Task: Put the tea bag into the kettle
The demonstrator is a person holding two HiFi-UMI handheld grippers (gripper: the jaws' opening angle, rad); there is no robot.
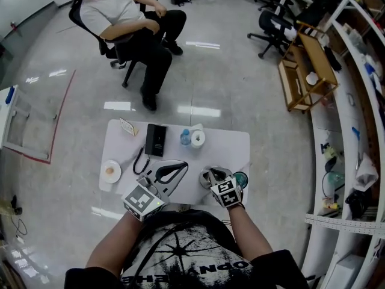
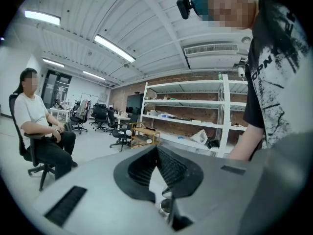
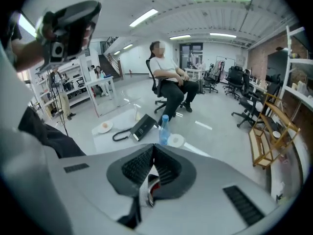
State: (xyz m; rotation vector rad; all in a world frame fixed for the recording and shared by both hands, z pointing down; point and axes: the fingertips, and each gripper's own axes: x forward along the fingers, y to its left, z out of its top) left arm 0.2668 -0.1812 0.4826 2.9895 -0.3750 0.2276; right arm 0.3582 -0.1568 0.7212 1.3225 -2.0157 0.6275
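Note:
My right gripper [image 1: 212, 177] hovers over the near right part of the white table [image 1: 228, 144], above a shiny metal kettle [image 1: 207, 174] that it mostly hides. In the right gripper view the jaws of the right gripper [image 3: 153, 147] are shut, and a white slip with a red bit, apparently the tea bag [image 3: 145, 186], sits pinched between them. My left gripper [image 1: 183, 167] lies just left of the kettle with its jaws pointing at it. In its own view the left gripper [image 2: 156, 149] is shut with nothing in it, and the kettle's metal rim [image 2: 165, 207] shows below.
On the table stand a saucer [image 1: 110, 171] at the left, a black desk phone [image 1: 156, 139], a water bottle [image 1: 186, 137] and a white roll [image 1: 198, 138] at the back, and a teal round thing [image 1: 242, 178] right of the kettle. A person sits in a chair [image 1: 132, 23] beyond. Shelves line the right.

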